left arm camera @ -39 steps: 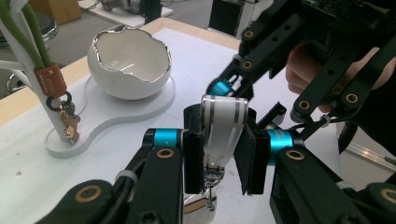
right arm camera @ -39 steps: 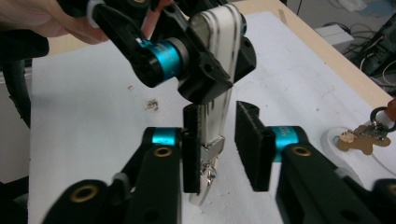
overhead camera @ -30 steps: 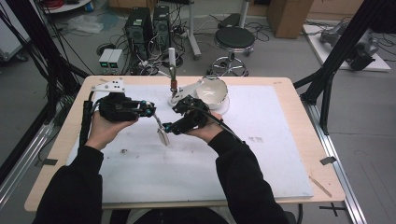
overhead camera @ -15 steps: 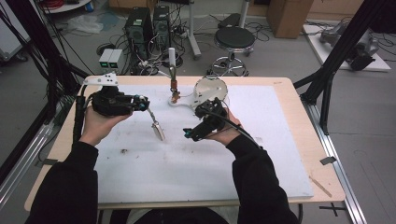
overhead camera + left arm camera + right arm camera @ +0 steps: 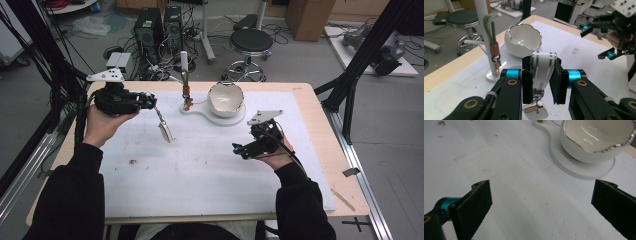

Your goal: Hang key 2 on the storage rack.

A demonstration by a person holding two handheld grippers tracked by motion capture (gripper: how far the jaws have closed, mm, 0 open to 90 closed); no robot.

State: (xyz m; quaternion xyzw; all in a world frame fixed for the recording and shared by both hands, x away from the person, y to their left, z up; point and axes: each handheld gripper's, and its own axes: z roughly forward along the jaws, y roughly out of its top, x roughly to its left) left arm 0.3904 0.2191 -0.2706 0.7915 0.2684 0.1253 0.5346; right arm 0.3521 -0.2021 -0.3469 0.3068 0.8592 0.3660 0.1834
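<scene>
Table (image 5: 210, 170): white sheet over wood top, your work area.
Stand (image 5: 186, 70): white post w/ flat base, far centre; small tag hangs on it.
Bowl (image 5: 225, 98): white, metallic rim, sits on stand base, right of post.
L gripper (image 5: 541, 77): your left hand, far left; jaws clamped on white strap (image 5: 543, 67), charm (image 5: 165, 132) dangling below, above sheet.
R gripper (image 5: 242, 148): your right hand, near right; jaws wide apart, nothing held.
</scene>
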